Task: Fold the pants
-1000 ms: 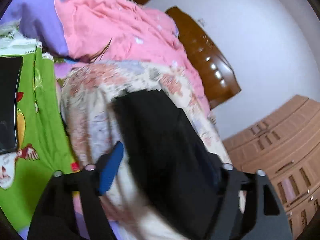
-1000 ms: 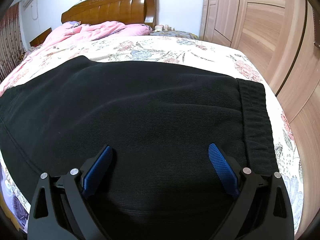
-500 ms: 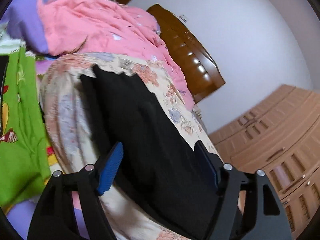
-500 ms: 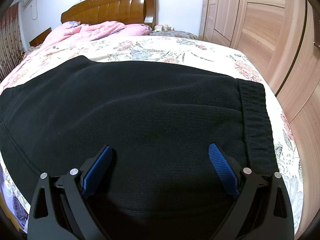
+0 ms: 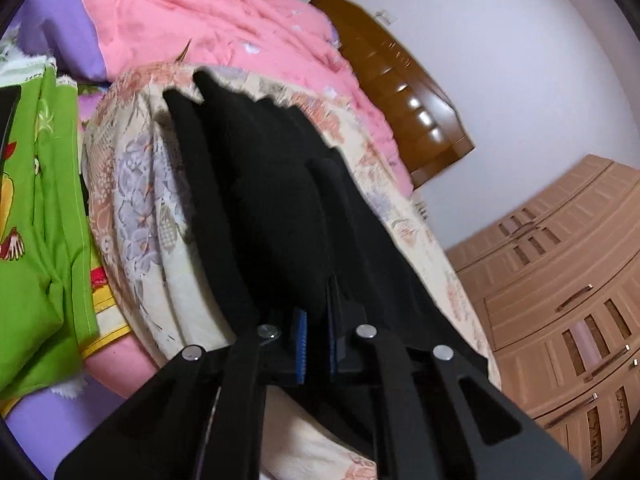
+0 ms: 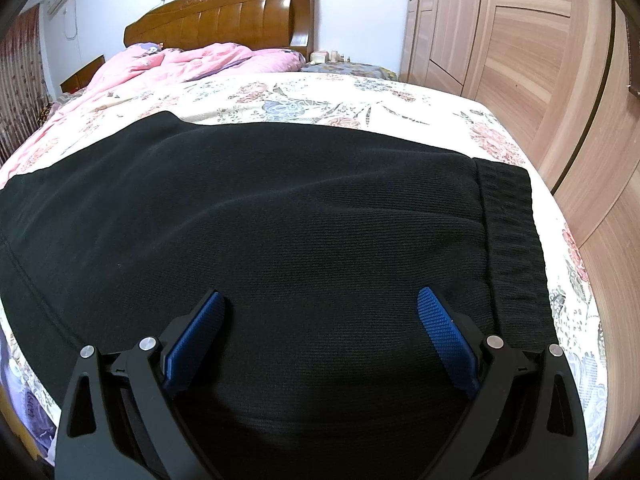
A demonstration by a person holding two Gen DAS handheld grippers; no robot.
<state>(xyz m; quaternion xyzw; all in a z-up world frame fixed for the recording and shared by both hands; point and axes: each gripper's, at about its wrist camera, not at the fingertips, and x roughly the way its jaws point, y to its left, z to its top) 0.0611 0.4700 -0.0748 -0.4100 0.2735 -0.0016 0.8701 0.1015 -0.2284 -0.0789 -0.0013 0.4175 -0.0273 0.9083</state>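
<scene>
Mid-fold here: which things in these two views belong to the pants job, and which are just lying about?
Part of the job:
black pants
left gripper, shut on the pants' edge
right gripper, open over the pants
floral bedsheet, the work surface

Just lying about:
pink quilt
green cloth
headboard
wardrobe

Black pants (image 6: 280, 220); floral sheet (image 6: 320, 100); pink quilt (image 6: 192, 62).

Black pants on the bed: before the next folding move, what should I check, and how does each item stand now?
1. Left hand-held gripper shut on pants fabric: ok.
2. Right hand-held gripper gripping pants: not ok, jaws open above the fabric.
3. Pants spread flat on bedsheet: ok.
4. Waistband in view, unbunched: ok.
5. Pink quilt apart from pants: ok.
6. Which layers the left pinch holds: cannot tell.
</scene>
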